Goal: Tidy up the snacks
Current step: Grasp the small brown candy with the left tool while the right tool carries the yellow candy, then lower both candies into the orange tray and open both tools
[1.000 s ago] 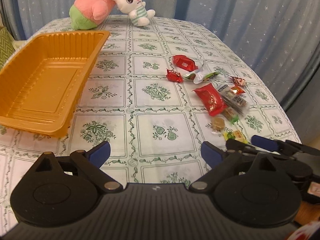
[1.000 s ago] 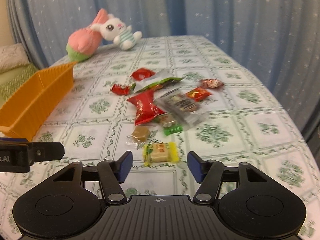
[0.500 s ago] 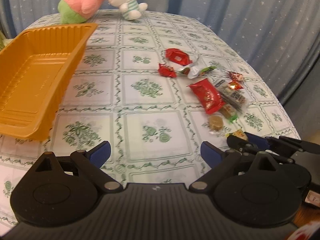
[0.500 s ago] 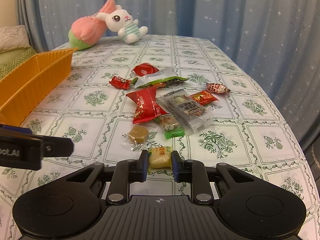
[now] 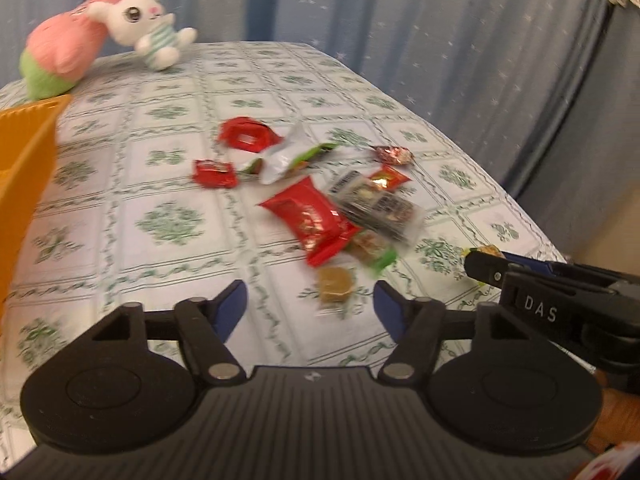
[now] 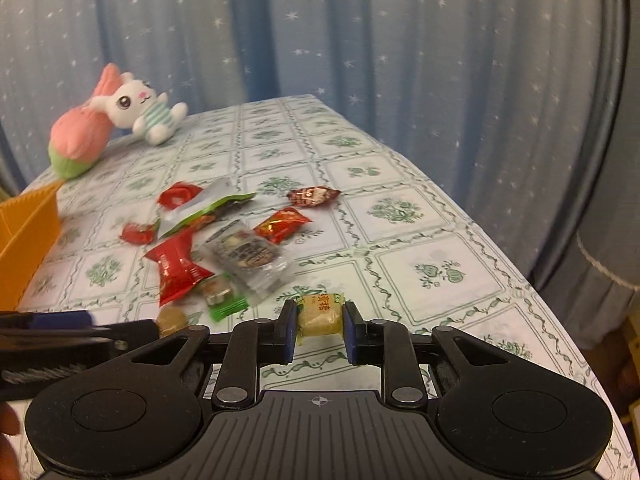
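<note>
My right gripper is shut on a yellow wrapped candy and holds it above the tablecloth. The left wrist view shows it at the right edge, with the yellow candy at its tip. My left gripper hovers low over the table with its jaws closing. A tan wrapped candy lies just ahead between the fingers, and the pads do not touch it. Beyond it is the snack pile: a red packet, a clear packet and several small red sweets. The orange tray stands at the left.
A pink plush and a white rabbit plush lie at the table's far left corner. Blue starred curtains hang behind. The table's right edge drops off close to the snacks. My left gripper's finger enters the right wrist view from the left.
The right gripper shut on the yellow candy and raised it off the cloth. The left gripper swung right, away from the tray toward the snack pile, and its jaws narrowed around the tan candy.
</note>
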Demonstrator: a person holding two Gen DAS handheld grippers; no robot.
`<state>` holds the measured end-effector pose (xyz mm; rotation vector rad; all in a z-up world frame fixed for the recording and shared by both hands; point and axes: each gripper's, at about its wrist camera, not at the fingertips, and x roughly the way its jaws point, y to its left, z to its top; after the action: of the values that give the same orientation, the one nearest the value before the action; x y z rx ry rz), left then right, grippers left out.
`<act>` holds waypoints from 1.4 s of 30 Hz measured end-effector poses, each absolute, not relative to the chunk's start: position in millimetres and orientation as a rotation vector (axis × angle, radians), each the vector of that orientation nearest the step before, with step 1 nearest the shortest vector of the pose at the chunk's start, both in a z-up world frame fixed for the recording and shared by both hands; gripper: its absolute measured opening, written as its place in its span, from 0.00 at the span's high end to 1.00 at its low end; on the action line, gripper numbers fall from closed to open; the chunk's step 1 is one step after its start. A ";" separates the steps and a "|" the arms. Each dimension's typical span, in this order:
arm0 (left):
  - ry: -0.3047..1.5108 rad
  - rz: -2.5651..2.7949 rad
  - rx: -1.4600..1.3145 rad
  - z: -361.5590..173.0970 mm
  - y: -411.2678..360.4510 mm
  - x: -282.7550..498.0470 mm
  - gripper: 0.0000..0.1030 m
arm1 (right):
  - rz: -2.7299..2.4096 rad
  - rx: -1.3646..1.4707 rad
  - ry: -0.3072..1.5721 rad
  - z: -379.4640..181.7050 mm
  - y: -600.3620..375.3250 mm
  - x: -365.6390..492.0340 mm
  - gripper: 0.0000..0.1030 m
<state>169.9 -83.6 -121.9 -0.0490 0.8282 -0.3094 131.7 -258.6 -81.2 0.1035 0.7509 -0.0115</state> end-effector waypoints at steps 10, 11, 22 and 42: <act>0.817 -0.299 0.033 -131.2 -105.3 175.9 0.81 | -0.012 0.135 0.760 -81.2 -261.7 130.0 0.77; 0.825 -0.303 0.029 -129.8 -103.3 176.0 0.81 | -0.008 0.134 0.759 -81.0 -261.3 129.8 0.77; 0.804 -0.189 0.022 -88.2 -34.3 136.6 0.82 | 0.181 0.120 0.752 -66.2 -221.3 122.7 0.77; 0.758 0.048 -0.058 -24.8 178.0 132.2 0.82 | 0.625 0.054 0.749 -9.4 2.8 155.2 0.77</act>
<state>132.2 178.0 -24.8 -0.0580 0.7581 0.0478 155.2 2.8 -9.4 0.0536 0.7486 0.6246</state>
